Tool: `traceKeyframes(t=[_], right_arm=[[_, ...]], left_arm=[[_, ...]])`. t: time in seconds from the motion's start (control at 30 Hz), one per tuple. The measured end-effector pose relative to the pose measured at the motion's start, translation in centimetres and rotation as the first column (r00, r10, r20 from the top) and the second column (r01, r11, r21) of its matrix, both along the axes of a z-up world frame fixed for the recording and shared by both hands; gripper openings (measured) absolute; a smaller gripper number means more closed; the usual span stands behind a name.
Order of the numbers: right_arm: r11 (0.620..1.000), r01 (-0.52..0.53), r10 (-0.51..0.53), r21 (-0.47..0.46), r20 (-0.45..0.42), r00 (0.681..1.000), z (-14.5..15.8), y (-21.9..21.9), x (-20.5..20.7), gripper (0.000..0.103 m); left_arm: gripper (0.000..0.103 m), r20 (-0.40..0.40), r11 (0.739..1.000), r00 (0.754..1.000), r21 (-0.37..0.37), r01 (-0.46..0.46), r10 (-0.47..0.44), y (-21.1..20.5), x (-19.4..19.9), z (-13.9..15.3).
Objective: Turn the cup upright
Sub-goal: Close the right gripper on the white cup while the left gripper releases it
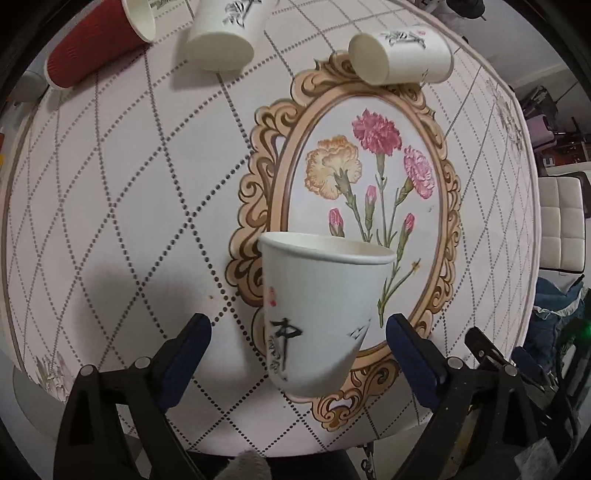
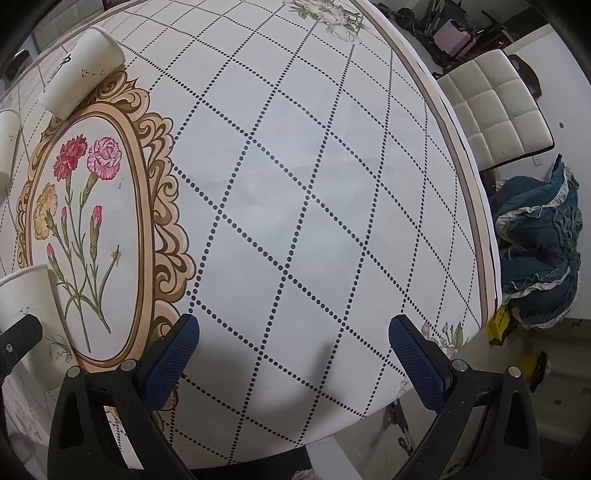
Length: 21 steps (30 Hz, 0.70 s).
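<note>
A white paper cup with black calligraphy stands upright on the table, rim up, between the open fingers of my left gripper; neither pad touches it. The same cup shows at the left edge of the right wrist view. Two white cups and a red ribbed cup lie on their sides at the far side. My right gripper is open and empty over bare tablecloth near the table's edge.
The round table has a diamond-dotted cloth with a framed carnation print. A white padded chair and a blue cloth heap stand beyond the right edge. The lying cup shows far left.
</note>
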State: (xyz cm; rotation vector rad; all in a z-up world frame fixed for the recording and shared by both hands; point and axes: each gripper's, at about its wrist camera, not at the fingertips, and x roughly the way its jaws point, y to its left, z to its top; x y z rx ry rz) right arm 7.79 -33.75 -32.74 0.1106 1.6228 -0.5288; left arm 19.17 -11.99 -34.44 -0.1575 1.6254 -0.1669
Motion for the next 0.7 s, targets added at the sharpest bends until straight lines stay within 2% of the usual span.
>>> traceKeyframes(t=[0.1, 0.17, 0.23, 0.33, 0.47, 0.7], right_arm=[[1.000, -0.004, 0.004, -0.002, 0.005, 1.000, 0.2, 0.0, 0.2, 0.103], [1.000, -0.001, 0.001, 0.004, 0.010, 1.000, 0.4, 0.0, 0.3, 0.103], [1.000, -0.002, 0.002, 0.006, 0.014, 1.000, 0.7, 0.2, 0.5, 0.103], [1.000, -0.008, 0.008, 0.016, 0.030, 1.000, 1.6, 0.6, 0.8, 0.103], [0.998, -0.028, 0.025, 0.048, 0.062, 0.998, 3.2, 1.9, 1.2, 0.103], [0.980, -0.157, 0.145, 0.122, 0.104, 0.984, 5.4, 7.8, 2.6, 0.103]], left_arm=[[0.097, 0.064, 1.000, 0.998, 0.011, -0.001, 0.001, 1.4, 0.8, 2.2], [0.097, 0.122, 0.999, 0.992, 0.044, -0.004, -0.002, 2.7, 0.9, 4.0], [0.097, 0.176, 0.995, 0.984, 0.096, -0.012, -0.005, 4.1, 0.8, 5.4], [0.097, 0.237, 0.981, 0.971, 0.191, -0.026, -0.021, 6.1, -1.5, 6.9], [0.097, 0.253, 0.945, 0.967, 0.325, -0.049, -0.037, 10.1, -2.4, 6.2], [0.097, 0.215, 0.913, 0.975, 0.387, -0.129, 0.047, 15.6, -4.5, 3.0]])
